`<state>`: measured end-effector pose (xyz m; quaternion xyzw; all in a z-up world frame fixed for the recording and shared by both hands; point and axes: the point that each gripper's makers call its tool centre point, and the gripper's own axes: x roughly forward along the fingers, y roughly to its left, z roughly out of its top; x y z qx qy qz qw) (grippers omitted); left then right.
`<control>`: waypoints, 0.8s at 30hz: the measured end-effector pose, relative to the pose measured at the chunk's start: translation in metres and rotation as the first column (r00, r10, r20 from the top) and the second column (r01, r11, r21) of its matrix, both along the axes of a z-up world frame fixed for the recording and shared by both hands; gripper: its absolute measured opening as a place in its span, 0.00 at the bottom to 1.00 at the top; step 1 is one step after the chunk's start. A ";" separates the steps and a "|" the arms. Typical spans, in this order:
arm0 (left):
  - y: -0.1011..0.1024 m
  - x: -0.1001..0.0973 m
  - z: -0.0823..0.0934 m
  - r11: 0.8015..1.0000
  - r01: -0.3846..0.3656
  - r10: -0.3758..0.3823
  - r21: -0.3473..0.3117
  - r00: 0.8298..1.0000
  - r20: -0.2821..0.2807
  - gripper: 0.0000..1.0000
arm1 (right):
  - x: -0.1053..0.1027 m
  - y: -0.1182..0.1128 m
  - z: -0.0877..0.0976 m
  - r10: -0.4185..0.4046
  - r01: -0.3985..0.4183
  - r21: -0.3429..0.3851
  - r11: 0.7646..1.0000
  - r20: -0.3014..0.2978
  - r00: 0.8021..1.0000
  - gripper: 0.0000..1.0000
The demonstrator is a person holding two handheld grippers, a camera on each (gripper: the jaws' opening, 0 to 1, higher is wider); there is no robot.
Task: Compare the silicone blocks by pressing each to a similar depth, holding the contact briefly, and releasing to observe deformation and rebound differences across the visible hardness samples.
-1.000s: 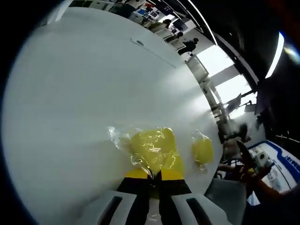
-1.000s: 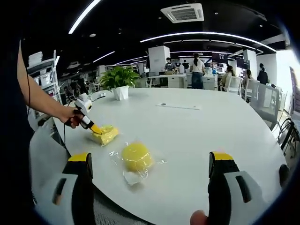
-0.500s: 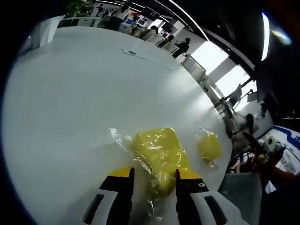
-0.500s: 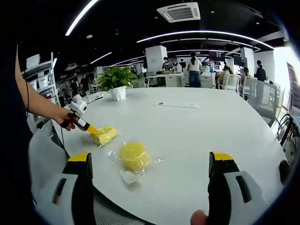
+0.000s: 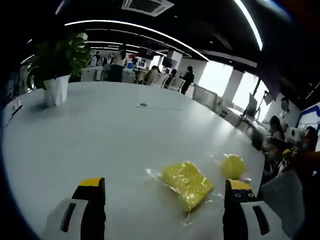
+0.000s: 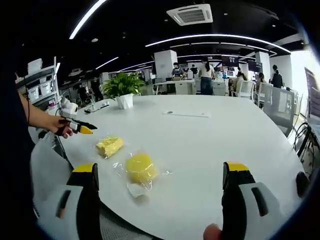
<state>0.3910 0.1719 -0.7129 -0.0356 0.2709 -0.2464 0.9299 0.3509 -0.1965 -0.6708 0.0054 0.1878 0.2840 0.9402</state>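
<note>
The rectangular yellow block (image 5: 186, 184) lies flat on the white table (image 5: 100, 130) in a clear plastic wrapper, between the jaws of the left gripper (image 5: 165, 200) but clear of both. The round yellow block (image 5: 233, 166) lies just beside it, also wrapped. In the right gripper view the round yellow block (image 6: 140, 167) sits nearest, with the rectangular yellow block (image 6: 109, 145) beyond it and the left gripper (image 6: 80, 128) held apart from it, off the table edge.

Both grippers stand wide open and grip nothing; the right gripper (image 6: 160, 185) hangs above the near table edge.

Judged by appearance, both blocks are light, soft and compliant. The loose film is likely slippery, so press squarely on the top face at centre.

The table is smooth and glossy. A potted plant (image 6: 122, 87) stands at its far side; an open-plan office with seated and standing people lies beyond.
</note>
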 end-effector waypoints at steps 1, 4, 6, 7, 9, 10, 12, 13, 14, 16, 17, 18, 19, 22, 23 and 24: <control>0.006 -0.001 0.008 1.000 -0.004 0.003 0.021 0.999 0.037 1.00 | 0.000 -0.001 0.000 -0.002 0.002 0.002 1.000 0.000 1.000 0.97; 0.020 -0.022 0.024 0.999 -0.003 -0.001 0.044 0.995 0.097 1.00 | 0.002 -0.003 -0.001 -0.011 0.011 0.005 1.000 -0.004 1.000 0.97; 0.043 -0.021 0.022 1.000 -0.001 -0.002 0.031 0.995 0.100 1.00 | 0.003 -0.003 -0.003 -0.011 0.011 0.005 1.000 -0.008 1.000 0.97; 0.043 -0.028 0.027 1.000 0.009 -0.011 0.015 0.994 0.112 1.00 | 0.004 -0.002 -0.005 -0.007 0.007 0.003 1.000 -0.013 1.000 0.97; 0.043 -0.039 0.033 0.999 0.053 -0.052 -0.004 0.990 0.127 1.00 | 0.006 0.001 -0.007 0.001 -0.001 0.006 1.000 -0.017 1.000 0.97; 0.045 -0.042 0.036 0.999 0.053 -0.052 -0.004 0.989 0.138 1.00 | 0.007 0.002 -0.007 0.004 -0.004 0.006 1.000 -0.019 1.000 0.97; 0.047 -0.047 0.040 0.999 0.049 -0.048 -0.001 0.988 0.148 1.00 | 0.009 0.007 -0.007 0.021 -0.021 -0.002 1.000 -0.018 1.000 0.97; 0.048 -0.050 0.040 0.999 0.043 -0.044 0.004 0.989 0.144 1.00 | 0.010 0.008 -0.007 0.029 -0.029 -0.011 1.000 -0.011 1.000 0.97; 0.050 -0.052 0.040 0.999 0.037 -0.038 0.006 0.989 0.144 1.00 | 0.010 0.009 -0.007 0.029 -0.029 -0.014 0.999 -0.008 1.000 0.97; 0.057 -0.055 0.035 1.000 0.006 -0.007 0.002 0.993 0.121 1.00 | 0.011 0.010 -0.010 0.037 -0.037 0.000 0.999 -0.030 0.999 0.97; 0.057 -0.058 0.033 1.000 0.000 0.000 0.000 0.994 0.110 1.00 | 0.012 0.011 -0.013 0.039 -0.039 0.000 0.999 -0.044 0.998 0.97; 0.057 -0.062 0.029 1.000 -0.010 0.010 0.000 0.996 0.084 1.00 | 0.012 0.011 -0.013 0.043 -0.043 -0.006 0.999 -0.048 0.998 0.97; 0.060 -0.063 0.024 1.000 -0.008 0.008 -0.005 0.997 0.076 1.00 | 0.012 0.012 -0.014 0.048 -0.049 -0.010 0.999 -0.054 0.997 0.97; 0.059 -0.065 0.019 1.000 -0.003 0.003 0.001 0.997 0.077 1.00 | 0.011 0.014 -0.012 0.058 -0.059 -0.012 0.998 -0.049 0.997 0.97; 0.061 -0.065 0.015 1.000 -0.003 0.003 -0.002 0.998 0.069 1.00 | 0.011 0.014 -0.012 0.058 -0.058 -0.011 0.998 -0.050 0.997 0.97; 0.060 -0.064 0.015 1.000 -0.002 0.003 -0.004 0.998 0.067 1.00 | 0.011 0.013 -0.012 0.056 -0.057 -0.008 0.998 -0.049 0.997 0.97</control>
